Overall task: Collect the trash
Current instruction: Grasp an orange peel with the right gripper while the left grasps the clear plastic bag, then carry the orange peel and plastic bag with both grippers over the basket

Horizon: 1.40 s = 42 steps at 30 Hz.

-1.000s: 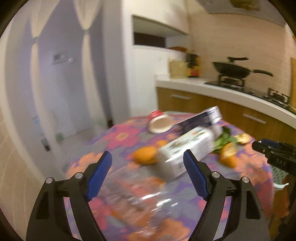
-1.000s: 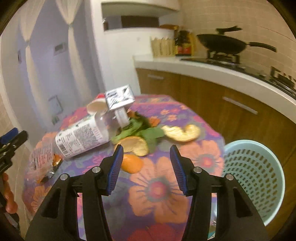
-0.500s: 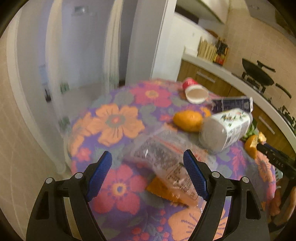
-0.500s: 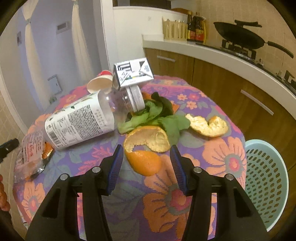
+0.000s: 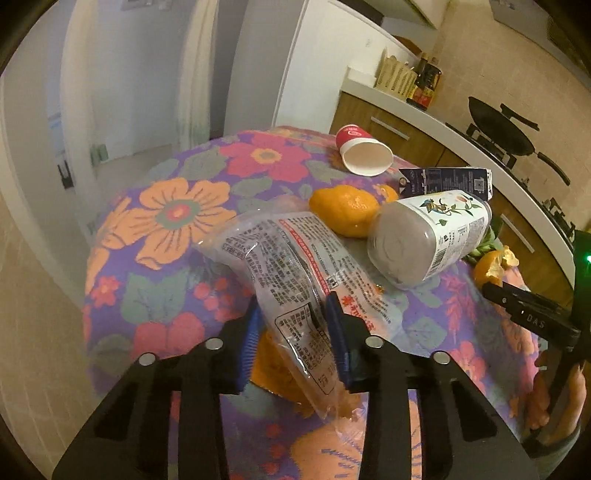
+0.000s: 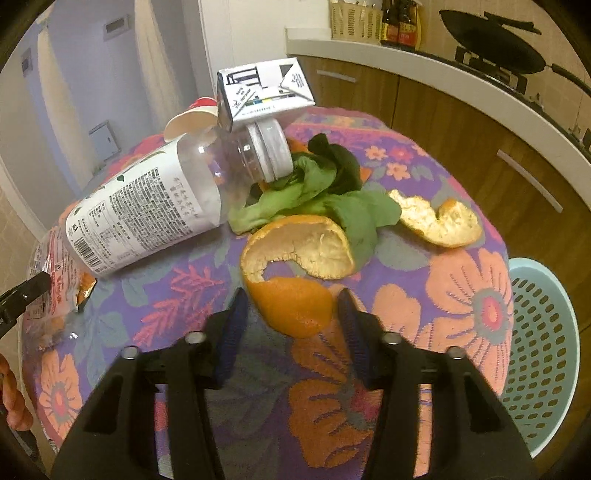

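My left gripper (image 5: pixel 295 332) is shut on a clear printed plastic wrapper (image 5: pixel 295 254) lying on the flowered table; the wrapper also shows at the left edge of the right wrist view (image 6: pixel 55 273). My right gripper (image 6: pixel 291 328) is open, its fingers on either side of an orange peel (image 6: pixel 295 280). A second peel (image 6: pixel 439 221), green leaves (image 6: pixel 317 192), a lying plastic bottle (image 6: pixel 155 206), a milk carton (image 6: pixel 262 92) and a paper cup (image 5: pixel 362 151) lie on the table. A whole orange (image 5: pixel 343 210) sits by the bottle's base (image 5: pixel 428 240).
A light blue perforated basket (image 6: pixel 543 354) stands beside the table at the right. The flowered tablecloth (image 5: pixel 177 214) covers a round table. A kitchen counter (image 6: pixel 443 62) with a wok (image 6: pixel 491 26) runs behind. The right gripper's tip (image 5: pixel 524 306) shows at the left view's right edge.
My left gripper moved down onto the wrapper and closed on it. My right gripper moved forward and down so that its open fingers flank the orange peel.
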Motion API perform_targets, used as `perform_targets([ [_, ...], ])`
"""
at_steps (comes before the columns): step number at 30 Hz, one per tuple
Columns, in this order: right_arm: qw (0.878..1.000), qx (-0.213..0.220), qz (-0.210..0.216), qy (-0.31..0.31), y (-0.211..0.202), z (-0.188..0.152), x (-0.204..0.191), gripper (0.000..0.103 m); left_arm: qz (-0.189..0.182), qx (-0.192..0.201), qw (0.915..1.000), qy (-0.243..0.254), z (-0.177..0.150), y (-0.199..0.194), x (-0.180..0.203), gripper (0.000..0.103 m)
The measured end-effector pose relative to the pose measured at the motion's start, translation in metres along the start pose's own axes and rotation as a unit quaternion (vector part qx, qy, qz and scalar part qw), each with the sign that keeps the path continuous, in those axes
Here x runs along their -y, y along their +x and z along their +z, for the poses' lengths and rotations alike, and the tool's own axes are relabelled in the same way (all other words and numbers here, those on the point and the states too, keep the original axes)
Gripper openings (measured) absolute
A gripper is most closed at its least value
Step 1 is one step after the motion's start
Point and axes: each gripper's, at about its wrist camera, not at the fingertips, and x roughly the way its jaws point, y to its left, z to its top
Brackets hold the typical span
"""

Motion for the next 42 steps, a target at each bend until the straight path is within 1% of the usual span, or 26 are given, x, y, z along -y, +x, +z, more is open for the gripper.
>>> perform_targets([
  [1, 1.000, 0.001, 0.001, -0.001, 0.000, 0.001, 0.000, 0.030, -0.002, 0.002, 1.0000, 0.000, 0.002, -0.001, 0.000, 0.025],
  [2, 1.000, 0.003, 0.001, -0.002, 0.000, 0.000, -0.001, 0.026, -0.004, 0.007, 1.0000, 0.001, 0.001, -0.004, 0.000, 0.023],
  [4, 1.000, 0.006, 0.002, -0.006, -0.002, -0.001, -0.004, 0.014, -0.009, 0.015, 0.9998, 0.001, 0.001, -0.010, -0.001, 0.018],
  [6, 1.000, 0.013, 0.003, -0.007, -0.004, -0.001, -0.004, 0.011, -0.017, 0.025, 0.9995, -0.005, 0.002, -0.018, -0.002, 0.017],
  [11, 0.999, 0.035, 0.021, -0.004, -0.015, -0.003, -0.005, 0.010, -0.030, 0.056, 0.9980, 0.003, 0.004, -0.041, 0.003, 0.016],
  [17, 0.997, 0.067, 0.044, -0.005, -0.028, -0.006, -0.003, 0.010, -0.045, 0.073, 0.9962, 0.013, 0.007, -0.055, 0.016, 0.016],
  [20, 0.995, 0.084, 0.061, 0.006, -0.036, -0.009, 0.003, 0.010, -0.055, 0.083, 0.9948, 0.025, 0.007, -0.062, 0.028, 0.016],
  [22, 0.992, 0.103, 0.077, 0.008, -0.045, -0.014, 0.007, 0.010, -0.065, 0.087, 0.9934, 0.037, 0.007, -0.064, 0.040, 0.016],
  [23, 0.991, 0.111, 0.078, 0.006, -0.048, -0.016, 0.009, 0.010, -0.068, 0.087, 0.9930, 0.041, 0.008, -0.064, 0.044, 0.016],
  [25, 0.991, 0.123, 0.060, -0.004, -0.058, -0.022, 0.008, 0.010, -0.080, 0.087, 0.9915, 0.055, 0.009, -0.062, 0.058, 0.016],
  [28, 0.989, 0.136, 0.065, -0.004, -0.072, -0.029, 0.014, 0.010, -0.096, 0.087, 0.9888, 0.074, 0.010, -0.059, 0.082, 0.016],
  [30, 0.988, 0.141, 0.059, 0.001, -0.078, -0.032, 0.020, 0.010, -0.107, 0.088, 0.9864, 0.088, 0.011, -0.057, 0.101, 0.016],
  [33, 0.988, 0.142, 0.057, 0.017, -0.084, -0.038, 0.037, 0.010, -0.122, 0.087, 0.9822, 0.114, 0.013, -0.054, 0.129, 0.016],
  [35, 0.988, 0.147, 0.048, 0.031, -0.090, -0.043, 0.049, 0.010, -0.133, 0.088, 0.9788, 0.128, 0.013, -0.053, 0.146, 0.016],
  [42, 0.984, 0.159, 0.020, 0.081, -0.110, -0.060, 0.107, 0.010, -0.184, 0.090, 0.9657, 0.160, 0.012, -0.038, 0.209, 0.016],
])
